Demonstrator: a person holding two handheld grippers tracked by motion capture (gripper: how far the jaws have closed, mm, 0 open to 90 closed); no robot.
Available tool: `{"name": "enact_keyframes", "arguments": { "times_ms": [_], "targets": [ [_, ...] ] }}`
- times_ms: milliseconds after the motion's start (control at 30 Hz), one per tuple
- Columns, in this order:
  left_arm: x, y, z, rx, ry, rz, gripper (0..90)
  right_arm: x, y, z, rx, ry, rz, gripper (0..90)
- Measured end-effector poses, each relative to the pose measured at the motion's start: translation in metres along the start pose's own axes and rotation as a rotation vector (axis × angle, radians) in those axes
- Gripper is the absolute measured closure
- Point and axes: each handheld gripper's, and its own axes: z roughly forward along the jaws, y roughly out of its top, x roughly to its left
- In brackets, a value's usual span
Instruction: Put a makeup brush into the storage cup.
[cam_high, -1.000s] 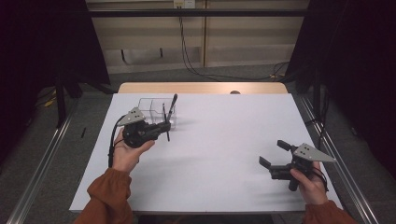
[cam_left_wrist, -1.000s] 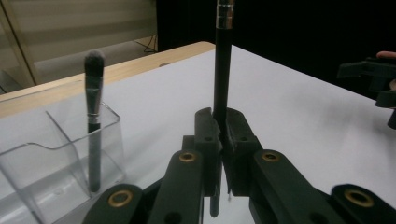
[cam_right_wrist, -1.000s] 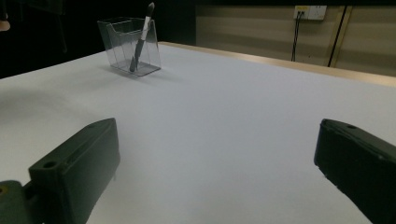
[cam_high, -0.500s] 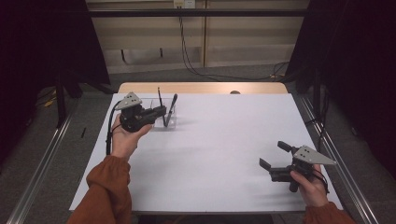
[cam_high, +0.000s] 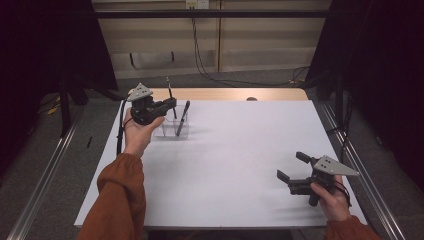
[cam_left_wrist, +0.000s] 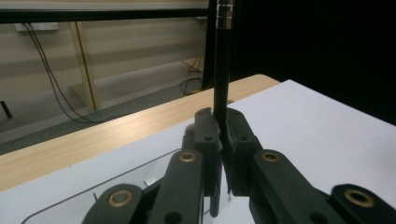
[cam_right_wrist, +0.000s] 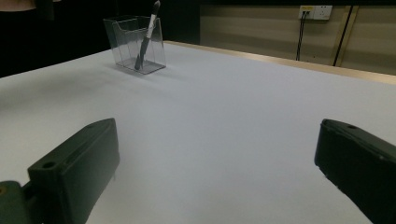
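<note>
Left tool (cam_high: 167, 105) clamps a black pen (cam_left_wrist: 222, 84) upright, its long axis vertical, directly above the clear holder (cam_high: 172, 131) on the worktop (cam_high: 240, 160); right tool (cam_high: 291, 166) rests open, well apart.

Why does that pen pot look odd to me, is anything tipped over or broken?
Nothing is spilled or broken. The clear holder stands upright on the white table. One pen leans in it, which is normal. The left gripper is shut on a second pen, held upright above the holder.
</note>
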Motion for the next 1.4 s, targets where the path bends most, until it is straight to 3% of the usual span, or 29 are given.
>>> {"name": "enact_keyframes", "arguments": {
  "times_ms": [300, 600, 800, 1033, 1133, 1400],
  "targets": [
    [0.008, -0.008, 0.02, 0.03, 0.032, -0.01, 85.6, 0.0, 0.0, 0.001, 0.004, 0.005, 0.0, 0.0],
    [0.007, -0.014, 0.031, 0.044, 0.018, -0.008, 85.6, 0.0, -0.001, 0.001, 0.009, 0.008, -0.003, 0.0],
    [0.006, -0.017, 0.035, 0.068, 0.017, 0.009, 85.6, 0.001, -0.001, 0.003, 0.014, 0.024, -0.001, 0.0],
    [0.006, -0.024, 0.04, 0.09, 0.013, -0.012, 85.5, 0.001, -0.001, 0.003, 0.016, 0.026, 0.004, 0.0],
    [0.003, -0.027, 0.044, 0.102, 0.008, 0.007, 85.4, 0.001, -0.001, 0.003, 0.017, 0.029, 0.006, 0.1],
    [0.003, -0.032, 0.045, 0.129, 0.015, 0.003, 85.3, 0.002, -0.001, 0.003, 0.018, 0.031, 0.005, 0.0]
  ]
}}
